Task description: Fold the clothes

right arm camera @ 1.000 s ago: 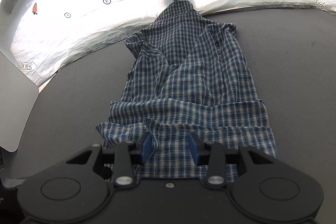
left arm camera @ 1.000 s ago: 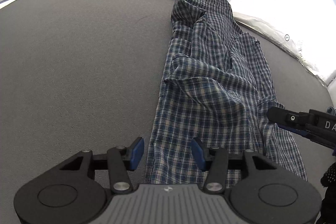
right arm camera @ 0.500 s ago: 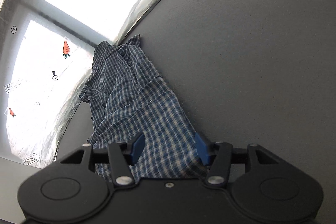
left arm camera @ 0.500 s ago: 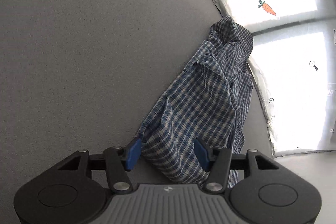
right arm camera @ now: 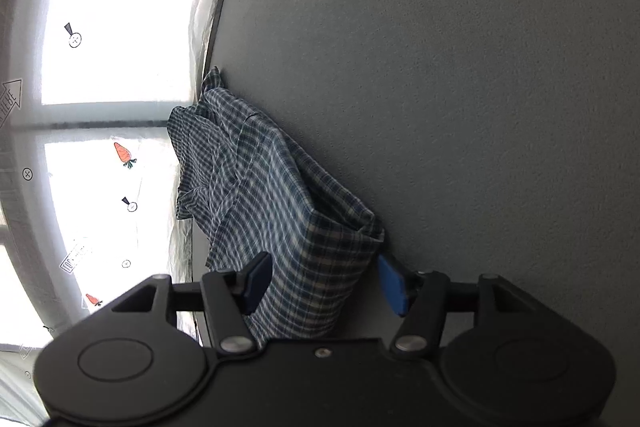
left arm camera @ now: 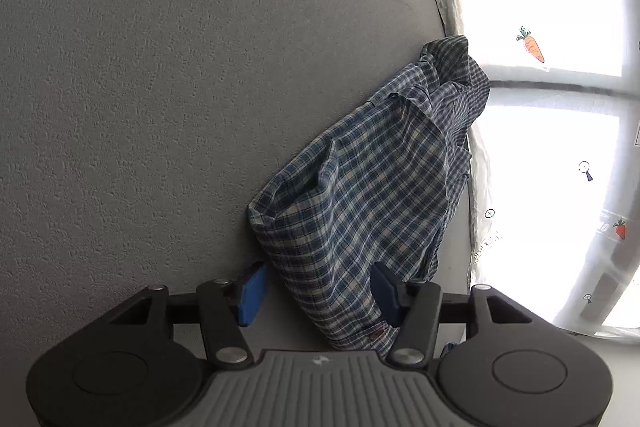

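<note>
A blue and white checked shirt lies folded lengthwise on the grey table, its collar end at the table's far edge. My left gripper is rolled on its side and open. The shirt's near corner lies loosely between its blue pads, with a gap at the left pad. In the right wrist view the same shirt runs away from my right gripper, also rolled over. Its jaws are opening around the shirt's near folded edge, and the right pad stands apart from the cloth.
Beyond the table's far edge runs a crinkled clear film. Behind it is a bright white sheet printed with carrots and small markers. Bare grey table spreads on the outer side of each gripper.
Both views have rolled strongly and both grippers have come down closer to the shirt's near end. The right gripper's jaws have spread wider. The right gripper no longer shows in the left wrist view.
</note>
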The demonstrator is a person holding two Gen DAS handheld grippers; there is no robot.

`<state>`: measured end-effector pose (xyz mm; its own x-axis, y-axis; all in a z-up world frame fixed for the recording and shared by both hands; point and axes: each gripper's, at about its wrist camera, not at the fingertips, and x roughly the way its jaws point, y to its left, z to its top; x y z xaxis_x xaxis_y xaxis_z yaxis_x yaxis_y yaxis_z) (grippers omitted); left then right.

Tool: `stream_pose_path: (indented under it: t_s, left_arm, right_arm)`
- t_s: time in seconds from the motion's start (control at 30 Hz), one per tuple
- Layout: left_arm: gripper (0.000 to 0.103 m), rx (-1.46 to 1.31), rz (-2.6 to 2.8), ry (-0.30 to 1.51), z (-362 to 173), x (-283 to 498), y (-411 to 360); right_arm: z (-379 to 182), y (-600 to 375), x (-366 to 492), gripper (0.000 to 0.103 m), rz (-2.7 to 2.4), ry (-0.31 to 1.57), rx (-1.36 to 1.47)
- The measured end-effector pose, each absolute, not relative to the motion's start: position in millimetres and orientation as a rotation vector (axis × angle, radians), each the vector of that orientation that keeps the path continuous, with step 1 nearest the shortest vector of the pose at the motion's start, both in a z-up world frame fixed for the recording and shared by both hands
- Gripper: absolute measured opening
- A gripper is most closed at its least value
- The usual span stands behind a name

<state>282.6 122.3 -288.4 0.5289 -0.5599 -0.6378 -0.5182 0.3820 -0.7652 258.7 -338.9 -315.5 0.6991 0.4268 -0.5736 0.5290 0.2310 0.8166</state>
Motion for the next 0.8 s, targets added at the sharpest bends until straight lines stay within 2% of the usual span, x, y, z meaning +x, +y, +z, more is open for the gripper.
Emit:
stream_pose_path:
  t_s: [0.17,0.23,0.27,0.3,0.33,0.37,0.57,0.8]
  left_arm:
    - [0.054,-1.234,-0.028,1.083,-290,301,116]
    - [0.035,-1.217,-0.021,1.084,-289,306,113]
    - [0.016,-1.206,-0.016,1.092,-289,309,111]
    - [0.012,-1.202,-0.008,1.092,-289,309,111]
    - [0.011,-1.201,0.001,1.089,-289,309,111]
    - [0.008,-1.217,0.008,1.083,-289,308,112]
    - [0.005,-1.317,-0.015,0.993,-265,280,121]
    - [0.005,-1.369,-0.003,1.049,-231,223,124]
  right_arm:
    - [-318,-328,278,0.058,-0.065,0.874,1.301]
    - [-319,-327,287,0.053,-0.066,0.864,1.289]
    - [-319,-327,291,0.037,-0.066,0.861,1.279]
    - [-319,-326,296,0.030,-0.060,0.866,1.257]
    - [-318,-326,301,0.016,-0.048,0.872,1.241]
    - [-318,-326,304,0.014,-0.037,0.872,1.245]
    - [-299,-336,287,0.010,-0.002,0.851,1.297]
    - [-281,-344,233,0.009,-0.026,0.888,1.461]
